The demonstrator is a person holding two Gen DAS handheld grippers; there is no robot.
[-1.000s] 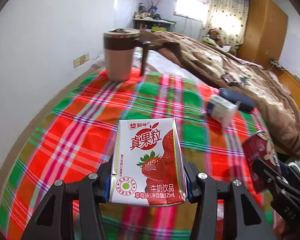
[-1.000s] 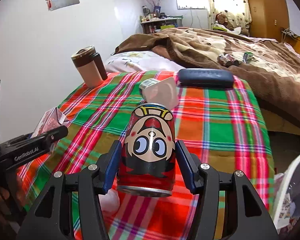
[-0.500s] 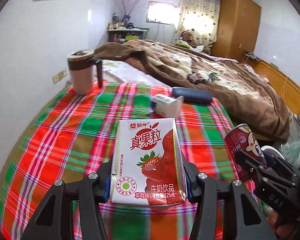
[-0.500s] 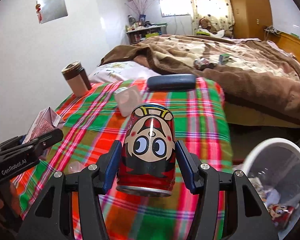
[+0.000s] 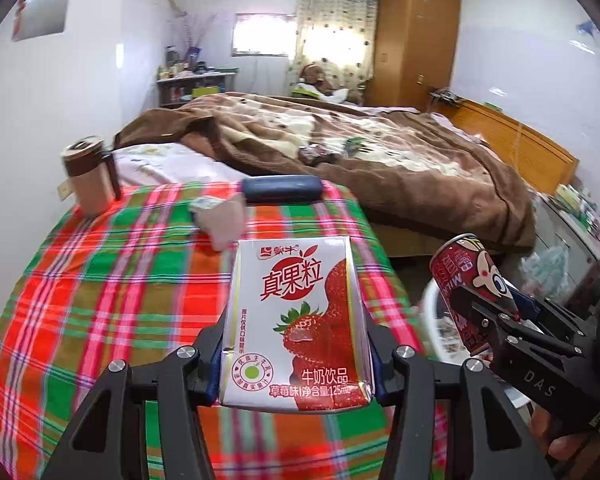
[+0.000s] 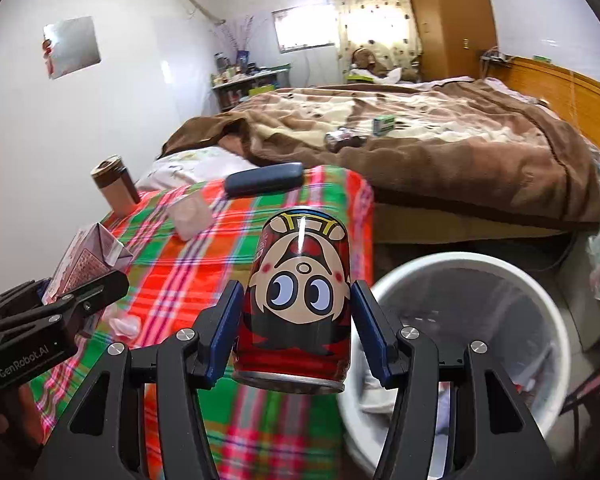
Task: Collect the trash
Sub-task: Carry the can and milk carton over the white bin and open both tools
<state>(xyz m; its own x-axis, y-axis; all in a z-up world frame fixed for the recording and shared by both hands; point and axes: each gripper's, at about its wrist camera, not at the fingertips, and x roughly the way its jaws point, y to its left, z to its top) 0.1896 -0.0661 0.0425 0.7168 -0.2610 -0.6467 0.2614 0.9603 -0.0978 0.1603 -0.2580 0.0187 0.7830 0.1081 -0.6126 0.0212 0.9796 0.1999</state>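
- Now I am carrying two pieces of trash: the carton (image 5: 296,328) clamped in my left gripper (image 5: 296,364), the can (image 6: 298,300) clamped in my right gripper (image 6: 296,332).
- Both are hanging over the plaid cloth (image 5: 112,280), the can nearest the white bin (image 6: 500,272).
- Next, I judge, each needs bringing over the bin's mouth before its jaws part.

The carton (image 5: 296,320) is white with red lettering and red strawberries. The can (image 6: 296,300) is red and black with a tan cartoon face. The cloth (image 5: 120,280) is plaid in red, green and pink. The bin (image 6: 460,276) is white, the case (image 6: 264,179) dark blue, the mug (image 5: 90,176) beige and brown, the blanket (image 6: 440,140) brown and cream.
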